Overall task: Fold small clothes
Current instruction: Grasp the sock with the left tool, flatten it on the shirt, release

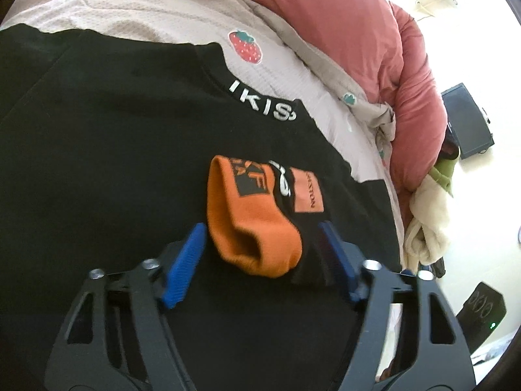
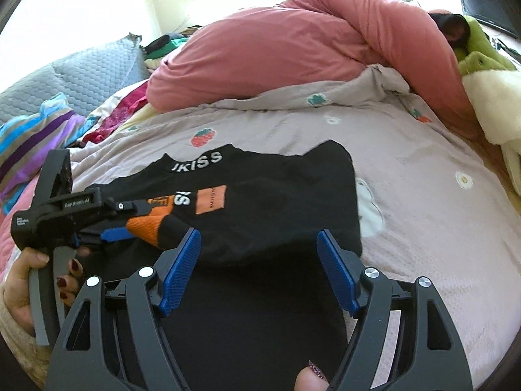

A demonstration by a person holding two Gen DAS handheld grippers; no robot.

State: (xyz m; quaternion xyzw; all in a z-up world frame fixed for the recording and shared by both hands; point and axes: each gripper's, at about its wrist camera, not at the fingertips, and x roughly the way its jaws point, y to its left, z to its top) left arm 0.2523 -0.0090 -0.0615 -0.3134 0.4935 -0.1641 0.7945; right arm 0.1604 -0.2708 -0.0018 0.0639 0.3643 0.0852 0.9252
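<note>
Your black top with white collar lettering lies spread on the pink quilted bedspread, its orange ribbed cuff folded onto the chest. Your left tongs straddle that cuff, pads not yet pressing it. Your right tongs hover open and empty over the hem.

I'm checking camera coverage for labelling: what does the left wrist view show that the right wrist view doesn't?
Only the left wrist view: the open end of the orange cuff between the left gripper fingers, pads apart from it. Only the right wrist view: the hand holding that gripper, a grey quilted pillow, and the right gripper open over the cloth. Both: the black top, the pink duvet, the strawberry sheet.
</note>
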